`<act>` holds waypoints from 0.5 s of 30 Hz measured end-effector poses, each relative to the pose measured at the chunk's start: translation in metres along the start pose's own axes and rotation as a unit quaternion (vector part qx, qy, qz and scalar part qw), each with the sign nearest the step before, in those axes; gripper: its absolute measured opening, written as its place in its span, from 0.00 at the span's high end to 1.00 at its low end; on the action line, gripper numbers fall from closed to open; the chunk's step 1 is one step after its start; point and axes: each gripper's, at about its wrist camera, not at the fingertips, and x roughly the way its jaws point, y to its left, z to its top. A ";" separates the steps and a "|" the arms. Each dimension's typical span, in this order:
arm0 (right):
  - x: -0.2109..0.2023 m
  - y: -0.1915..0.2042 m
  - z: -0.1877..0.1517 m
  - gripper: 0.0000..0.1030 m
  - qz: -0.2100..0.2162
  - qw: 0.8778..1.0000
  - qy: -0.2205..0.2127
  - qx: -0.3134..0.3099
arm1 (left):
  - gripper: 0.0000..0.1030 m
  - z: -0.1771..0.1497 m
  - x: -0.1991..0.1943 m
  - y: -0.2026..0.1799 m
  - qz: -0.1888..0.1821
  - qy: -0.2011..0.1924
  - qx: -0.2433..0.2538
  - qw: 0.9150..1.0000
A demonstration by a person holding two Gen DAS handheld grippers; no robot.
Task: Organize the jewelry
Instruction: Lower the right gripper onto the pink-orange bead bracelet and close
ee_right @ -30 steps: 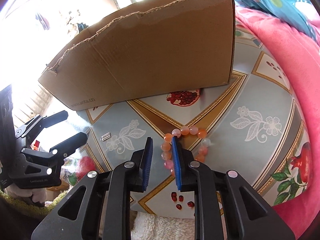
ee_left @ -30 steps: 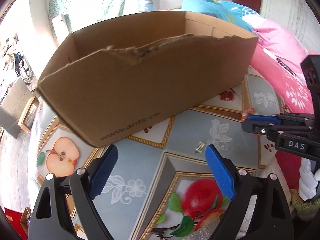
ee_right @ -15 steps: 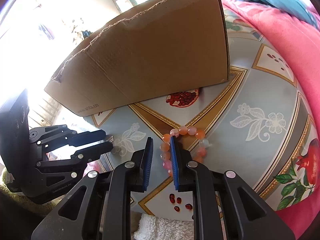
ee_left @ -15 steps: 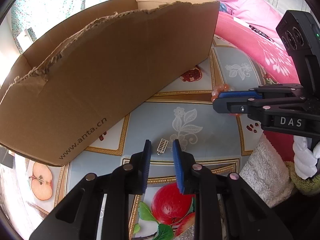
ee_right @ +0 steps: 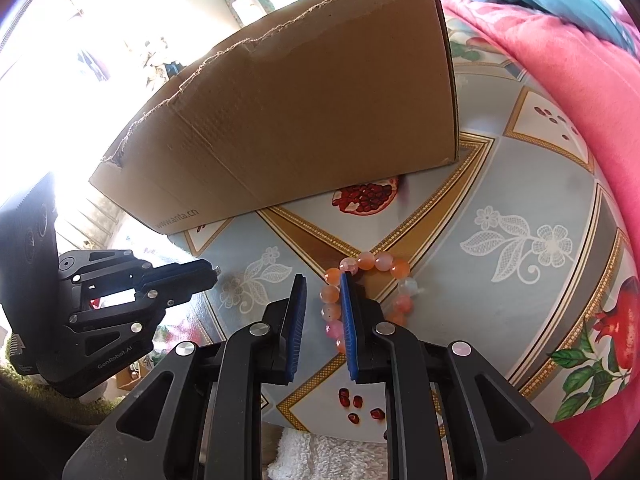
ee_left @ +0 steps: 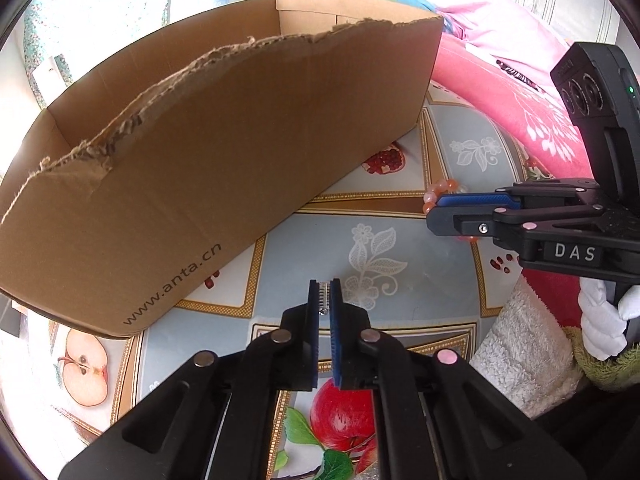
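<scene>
The left gripper (ee_left: 324,294) has just closed its blue pads on a small silver hair comb (ee_left: 325,295), a thin ridged metal piece held upright just above the fruit-printed tablecloth (ee_left: 420,248), in front of the torn cardboard box (ee_left: 224,168). The right gripper (ee_right: 322,308) stands slightly apart, one pad inside the orange-and-pink bead bracelet (ee_right: 366,276) lying on the cloth; whether it pinches the beads I cannot tell

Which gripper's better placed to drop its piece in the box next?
Left. The left gripper is shut on the small silver clip beside the cardboard box. The right gripper straddles one side of the bead bracelet, which lies on the table.
</scene>
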 end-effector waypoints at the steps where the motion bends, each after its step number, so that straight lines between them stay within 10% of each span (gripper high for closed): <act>1: 0.000 0.001 0.000 0.85 -0.001 1.000 0.000 0.000 | 0.96 -0.001 -0.002 -0.001 0.000 -0.003 0.000 1.000; 15: 0.007 0.020 0.002 0.79 -0.020 1.000 0.007 -0.018 | 0.96 0.000 -0.044 0.011 -0.014 -0.055 -0.021 0.998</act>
